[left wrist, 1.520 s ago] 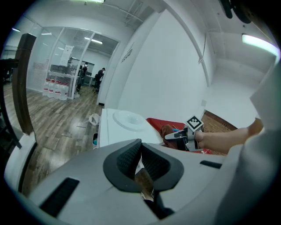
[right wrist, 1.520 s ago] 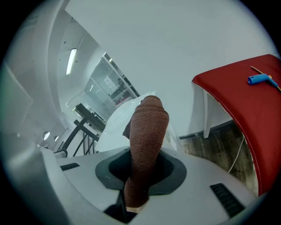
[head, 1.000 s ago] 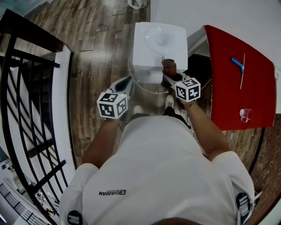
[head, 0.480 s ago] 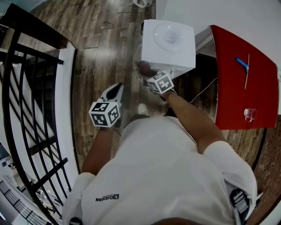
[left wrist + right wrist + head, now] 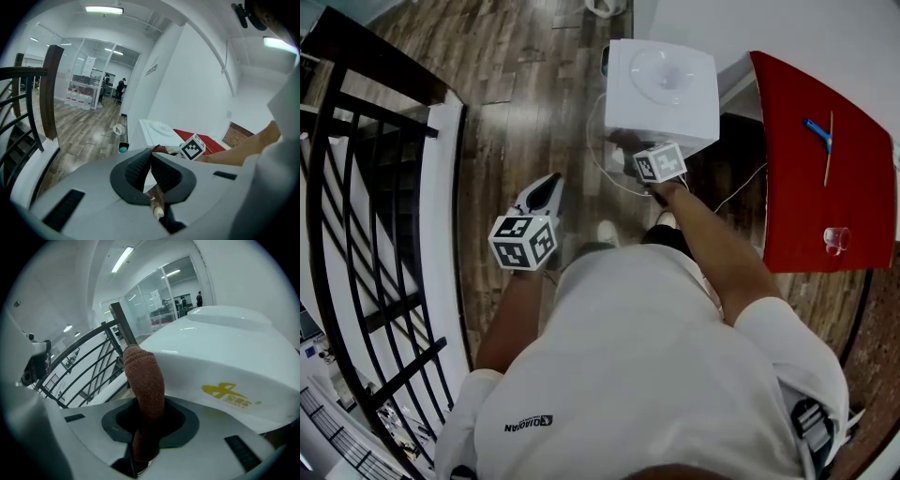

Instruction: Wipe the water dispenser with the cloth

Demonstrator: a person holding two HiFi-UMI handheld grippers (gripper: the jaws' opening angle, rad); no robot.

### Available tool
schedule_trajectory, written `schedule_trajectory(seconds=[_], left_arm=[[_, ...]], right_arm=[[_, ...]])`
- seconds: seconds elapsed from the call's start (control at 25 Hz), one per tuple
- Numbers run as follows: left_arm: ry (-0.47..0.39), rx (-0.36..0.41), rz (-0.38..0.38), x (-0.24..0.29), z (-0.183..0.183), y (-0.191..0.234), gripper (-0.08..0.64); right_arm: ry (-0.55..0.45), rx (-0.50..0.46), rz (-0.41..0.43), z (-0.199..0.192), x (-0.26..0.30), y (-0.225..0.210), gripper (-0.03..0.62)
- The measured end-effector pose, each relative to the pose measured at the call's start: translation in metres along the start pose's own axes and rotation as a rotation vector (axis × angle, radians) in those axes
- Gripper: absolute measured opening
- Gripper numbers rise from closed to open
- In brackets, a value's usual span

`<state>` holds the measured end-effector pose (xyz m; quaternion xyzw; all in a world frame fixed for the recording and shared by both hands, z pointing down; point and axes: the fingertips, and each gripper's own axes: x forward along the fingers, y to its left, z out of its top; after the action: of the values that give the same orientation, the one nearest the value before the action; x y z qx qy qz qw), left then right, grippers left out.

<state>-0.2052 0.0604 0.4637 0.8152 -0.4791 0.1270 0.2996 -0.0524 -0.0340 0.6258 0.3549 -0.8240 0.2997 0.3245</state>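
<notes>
Right gripper view showed my right gripper [image 5: 149, 425] clamped on the brown cloth [image 5: 143, 376]. The cloth stuck up out of the jaws as a rolled wad, and its top end looked pressed against the white side of the water dispenser [image 5: 225, 348], a bit left of the yellow logo [image 5: 229, 395]. In the head view that gripper was up at the dispenser's front, just below its top edge, with my arm stretched out ahead of me.

My left gripper [image 5: 150, 158] was basically idle: jaws closed tip to tip with nothing between them. It was held low over the wood floor [image 5: 506, 103], left of the dispenser and well apart from it.

A black stair railing [image 5: 366, 178] ran along my left. A red table [image 5: 806, 169] stood just right of the dispenser with a clear cup [image 5: 836, 240] near its front edge.
</notes>
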Motion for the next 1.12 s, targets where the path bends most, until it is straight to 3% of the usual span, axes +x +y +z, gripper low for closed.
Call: schedule_trajectory(seconds=[0.32, 0.68, 0.92, 1.12], left_arm=[[-0.004, 0.019, -0.003, 0.007, -0.001, -0.016, 0.000], [0.024, 0.035, -0.034, 0.032, 0.000, -0.066, 0.000], [0.044, -0.068, -0.036, 0.050, -0.001, -0.083, 0.000], [0.046, -0.031, -0.026, 0.055, 0.003, -0.111, -0.001]], right_arm=[[-0.013, 0.030, -0.053, -0.024, -0.033, -0.043, 0.086], [-0.021, 0.092, -0.106, -0.058, -0.077, -0.099, 0.086], [-0.042, 0.145, -0.132, -0.073, -0.103, -0.136, 0.086], [-0.049, 0.162, -0.120, -0.085, -0.120, -0.152, 0.086]])
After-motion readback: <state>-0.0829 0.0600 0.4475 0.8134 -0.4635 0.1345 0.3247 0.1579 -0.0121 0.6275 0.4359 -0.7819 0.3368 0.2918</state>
